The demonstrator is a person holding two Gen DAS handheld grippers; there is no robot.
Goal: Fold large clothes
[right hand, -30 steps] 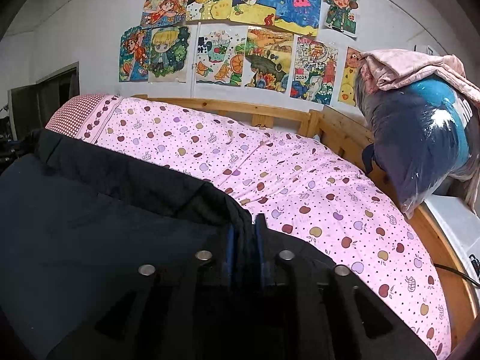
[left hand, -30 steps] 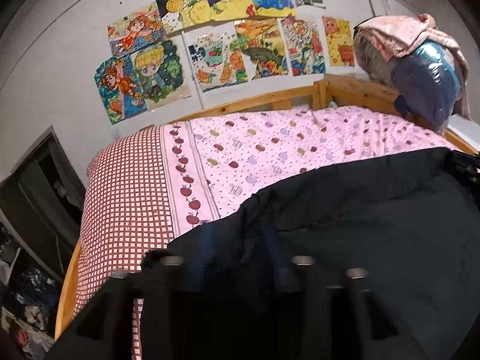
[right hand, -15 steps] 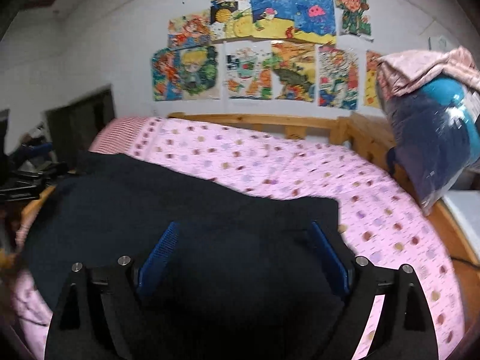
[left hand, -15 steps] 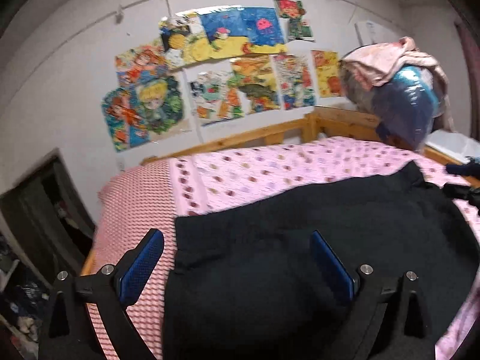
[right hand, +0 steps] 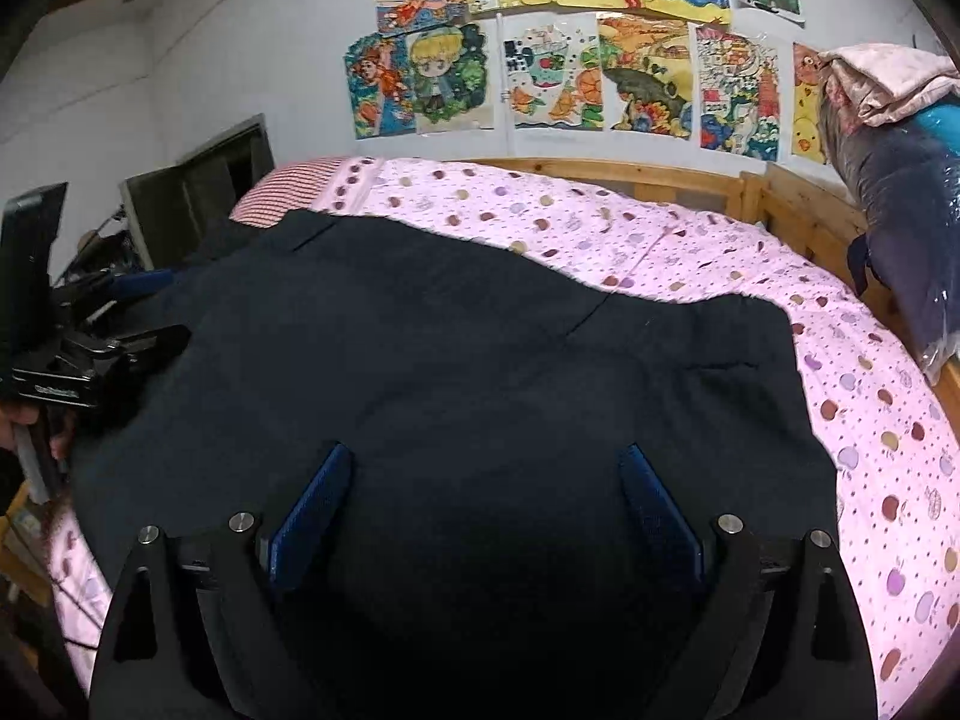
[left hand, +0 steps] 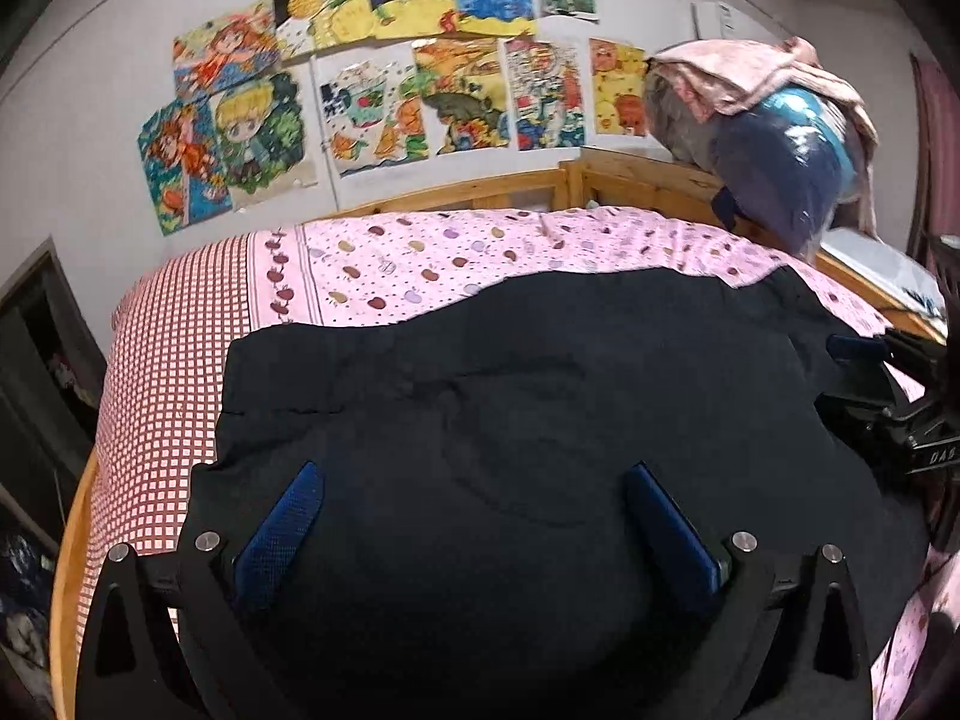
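**Both claws spread wide above the dark garment on the bed**

We are holding the left gripper (left hand: 474, 522) with its blue-padded fingers (left hand: 282, 534) spread wide, gripping nothing, and we are holding the right gripper (right hand: 480, 504) the same way, its blue pads (right hand: 657, 510) far apart and empty. Below both of them the large black fabric garment (left hand: 540, 420) is lying spread flat on the pink bedsheet printed with small apples (left hand: 420, 264), covering most of the near part of the bed. Whether the fingers are touching the cloth we cannot tell.

The only container we are seeing is the clear plastic storage bag (left hand: 786, 174) sitting on the wooden bed frame (left hand: 636, 180) at the far right corner; it is holding dark blue and bright blue bundled fabric, and a pale pink cloth (left hand: 750, 72) is draped over its top.

The left wrist view is showing us the red-and-white checked end of the bedding (left hand: 168, 348) broadly at the left, and the right gripper's black body (left hand: 888, 408) is reaching in at the right edge over the garment. The right wrist view is showing instead the garment's right edge (right hand: 804, 372) with pink sheet beyond it, a dark doorway (right hand: 198, 192) in the left wall, and the left gripper (right hand: 90, 354) at the left edge with a hand (right hand: 24, 420) beneath it. Colourful children's drawings taped to the white wall (right hand: 600, 60) are appearing in both views.
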